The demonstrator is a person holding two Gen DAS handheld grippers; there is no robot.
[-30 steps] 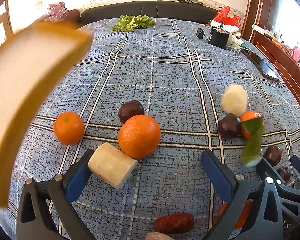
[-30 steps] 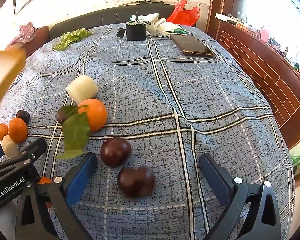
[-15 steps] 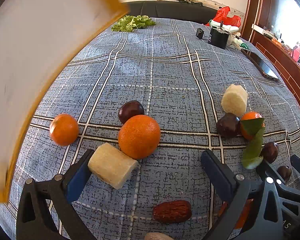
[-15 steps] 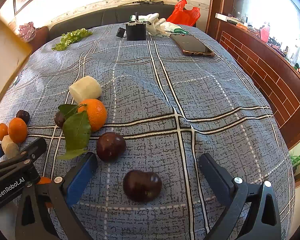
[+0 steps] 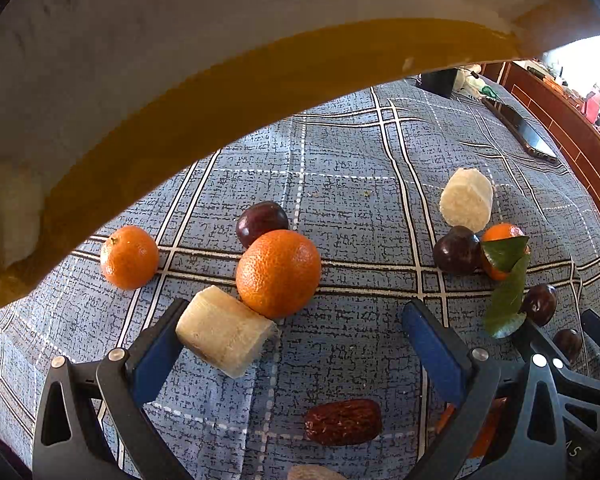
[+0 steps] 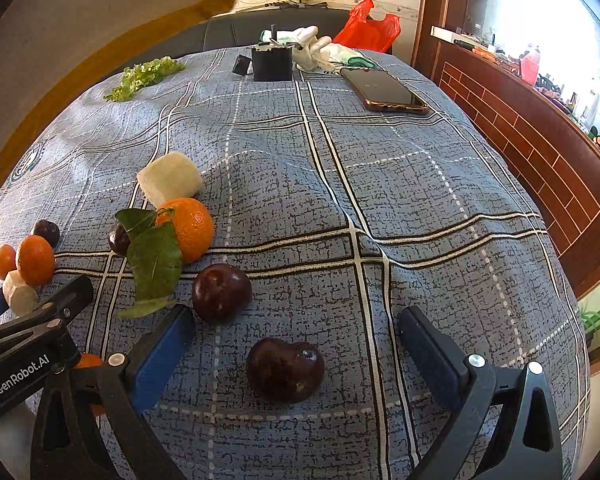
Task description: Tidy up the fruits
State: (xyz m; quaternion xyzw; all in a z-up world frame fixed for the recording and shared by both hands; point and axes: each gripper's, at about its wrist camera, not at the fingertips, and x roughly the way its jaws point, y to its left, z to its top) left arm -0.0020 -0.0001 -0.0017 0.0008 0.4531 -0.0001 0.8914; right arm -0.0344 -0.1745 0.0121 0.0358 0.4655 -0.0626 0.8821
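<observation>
- We hold both grippers low over the tabletop (image 6: 380,168), and neither has a fruit yet; sorting looks barely begun.
- The left gripper (image 5: 296,344) has its jaws spread wide, and the pale chunk (image 5: 224,330) lies just inside the left jaw, touching or nearly so, with the big orange (image 5: 278,272) right behind it.
- That chunk leans against the orange, so we'd judge a squeeze here could nudge both at once.
- A small orange (image 5: 129,257) sits apart to the left, a dark plum (image 5: 260,221) tucks in behind the big orange, and a wrinkled date (image 5: 342,421) lies near, between the jaws.
- The right gripper (image 6: 296,348) is spread wide too, and a dark plum (image 6: 285,374) sits square between its jaws: lined up for a pinch, we'd say, though nothing touches it.
- A second plum (image 6: 221,291) rests just beyond the left jaw, beside the leafy orange (image 6: 190,228), whose leaf drapes toward us.
- Further left, a second pale chunk (image 6: 170,178) touches that orange on its far side.
- A big tan-edged board or box (image 5: 220,80) hangs over the far left of the scene; we can't tell what it is, perhaps the container for the fruit.
- A phone (image 6: 384,90) and a black box (image 6: 272,63) lie far off, clear of the work.
- The fruits are loose clusters of mixed kinds, so grouping like with like is all still ahead.
</observation>
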